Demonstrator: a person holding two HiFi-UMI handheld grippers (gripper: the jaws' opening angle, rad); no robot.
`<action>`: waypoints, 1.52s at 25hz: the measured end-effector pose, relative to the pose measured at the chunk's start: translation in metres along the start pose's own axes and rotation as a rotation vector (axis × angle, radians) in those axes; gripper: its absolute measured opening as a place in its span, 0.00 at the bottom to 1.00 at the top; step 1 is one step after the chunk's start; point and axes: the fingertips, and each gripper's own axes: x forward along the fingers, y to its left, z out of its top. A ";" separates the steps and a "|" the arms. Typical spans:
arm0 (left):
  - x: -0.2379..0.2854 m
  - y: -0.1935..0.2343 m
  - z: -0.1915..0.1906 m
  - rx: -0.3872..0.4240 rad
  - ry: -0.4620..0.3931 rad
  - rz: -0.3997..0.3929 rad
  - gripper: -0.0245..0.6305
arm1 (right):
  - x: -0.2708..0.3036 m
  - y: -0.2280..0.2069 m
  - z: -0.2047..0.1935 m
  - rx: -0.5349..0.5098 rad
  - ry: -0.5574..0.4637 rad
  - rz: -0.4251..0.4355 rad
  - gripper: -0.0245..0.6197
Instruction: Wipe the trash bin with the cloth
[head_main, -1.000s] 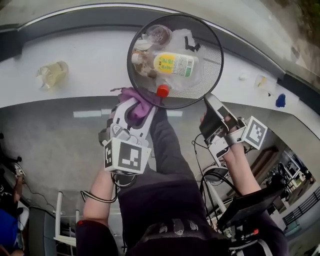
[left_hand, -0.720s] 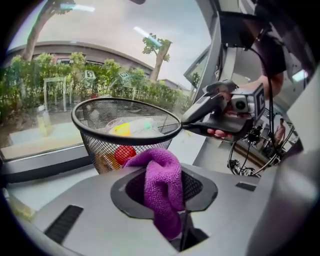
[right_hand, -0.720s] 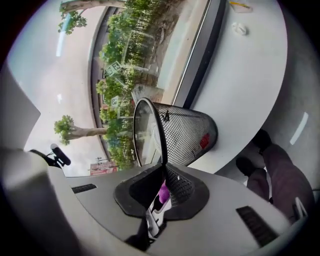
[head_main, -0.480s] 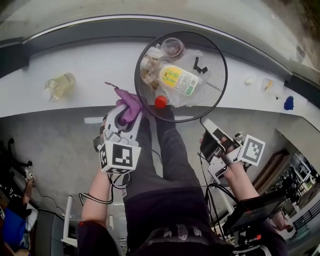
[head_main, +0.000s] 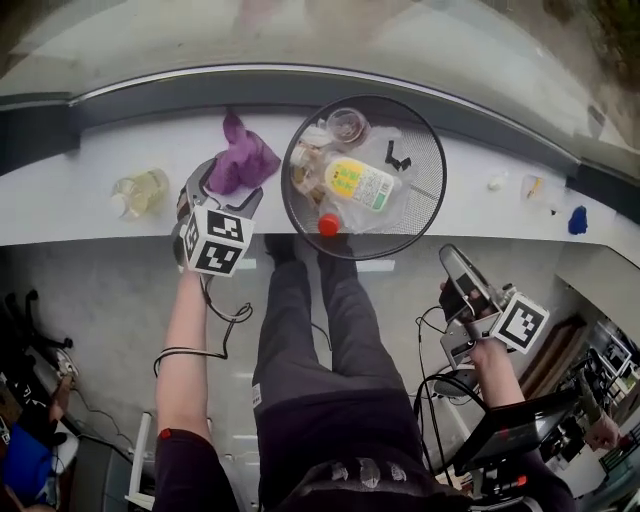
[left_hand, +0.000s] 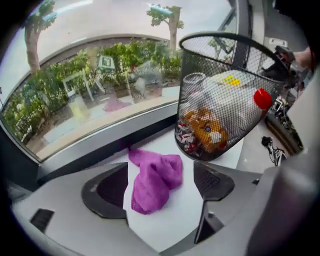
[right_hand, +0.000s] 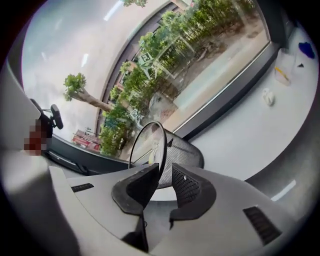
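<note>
Black mesh trash bin (head_main: 426, 150), litter (head_main: 355, 185) inside, purple cloth (head_main: 243, 160) beside

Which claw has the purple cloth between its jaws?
The left claw: its jaws, just opened wide, flank the purple cloth. The right claw's, also just opening, hold nothing.

Crumpled purple cloth (head_main: 243, 160) beside mesh bin (head_main: 428, 172)

Bin (head_main: 425, 165) sits mid-worktop (head_main: 470, 205), packed with rubbish, so no room inside. Cloth (head_main: 243, 160) lies just beside it at 9 o'clock, with a clear plastic cup (head_main: 140, 192) further out that way. Bare strip at 3 o'clock up to the small scraps (head_main: 496, 182). Window frame (head_main: 300, 85) closes off 12 o'clock. 6 o'clock is open apart from the person's legs (head_main: 320, 310).
</note>
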 end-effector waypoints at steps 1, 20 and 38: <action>0.000 0.003 -0.007 -0.023 0.016 0.011 0.63 | -0.008 -0.002 0.007 -0.012 -0.021 -0.008 0.13; -0.366 -0.095 0.286 0.016 -0.750 -0.474 0.03 | -0.145 0.274 0.074 -0.511 -0.357 0.447 0.04; -0.477 -0.248 0.324 0.320 -0.844 -0.372 0.03 | -0.318 0.297 0.032 -0.784 -0.534 0.647 0.04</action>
